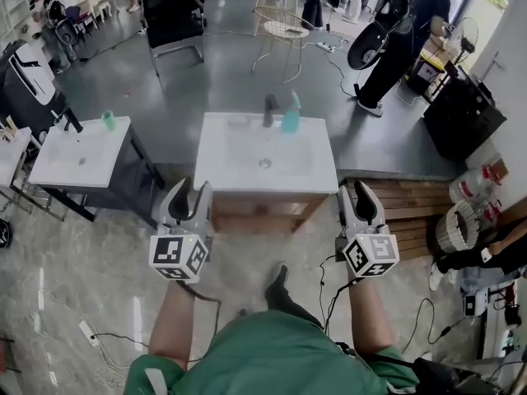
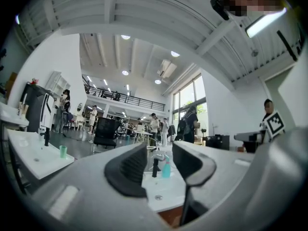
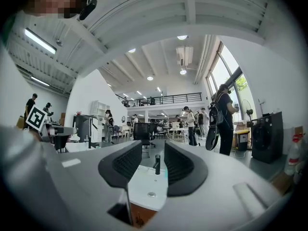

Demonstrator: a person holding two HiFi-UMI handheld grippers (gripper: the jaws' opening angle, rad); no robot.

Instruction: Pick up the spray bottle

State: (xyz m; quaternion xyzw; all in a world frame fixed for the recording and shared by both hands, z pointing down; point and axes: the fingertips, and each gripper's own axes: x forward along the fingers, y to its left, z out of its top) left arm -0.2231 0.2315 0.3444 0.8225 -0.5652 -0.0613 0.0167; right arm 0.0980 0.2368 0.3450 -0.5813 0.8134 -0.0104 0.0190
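The teal spray bottle [image 1: 291,112] stands upright at the back edge of a white sink counter [image 1: 239,167], just right of a black faucet [image 1: 270,109]. Both grippers hover short of the counter's front edge, well away from the bottle. My left gripper [image 1: 193,189] is open and empty; in the left gripper view the bottle [image 2: 166,167] shows far off between its jaws [image 2: 160,153]. My right gripper [image 1: 354,189] is open and empty too. Between its jaws [image 3: 154,150] I see the faucet [image 3: 157,163], and the right jaw hides nearly all of the bottle.
A second white counter [image 1: 82,159] at the left carries a teal cup [image 1: 108,120]. Wooden pallets [image 1: 403,212] lie right of the sink counter, with cables on the floor. Behind stand a black chair [image 1: 173,11], a wire table [image 1: 286,30] and a person with a backpack [image 1: 395,39].
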